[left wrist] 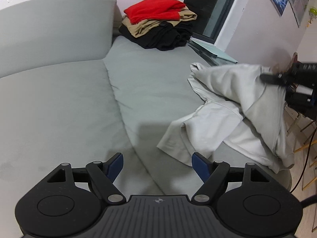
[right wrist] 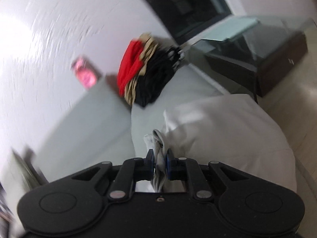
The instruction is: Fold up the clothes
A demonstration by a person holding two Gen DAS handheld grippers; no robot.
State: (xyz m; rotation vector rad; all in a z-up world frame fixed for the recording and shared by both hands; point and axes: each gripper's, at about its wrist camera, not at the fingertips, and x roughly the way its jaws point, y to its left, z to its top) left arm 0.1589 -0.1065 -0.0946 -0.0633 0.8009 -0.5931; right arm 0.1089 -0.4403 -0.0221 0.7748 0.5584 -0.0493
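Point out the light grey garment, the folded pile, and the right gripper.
light grey garment (left wrist: 227, 107): left wrist view, on its draped middle.
folded clothes pile (left wrist: 158, 25): left wrist view, on the tan layer under the red top.
right gripper (right wrist: 159, 159): right wrist view, between fingertips pinching cloth.

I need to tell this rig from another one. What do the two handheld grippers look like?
Both the left gripper and right gripper are matte black, with round side housings, silver pivot pins on angled linkage bars, and dark blue finger pads. The left's ribbed grey centre plate carries a small crosshair mark.
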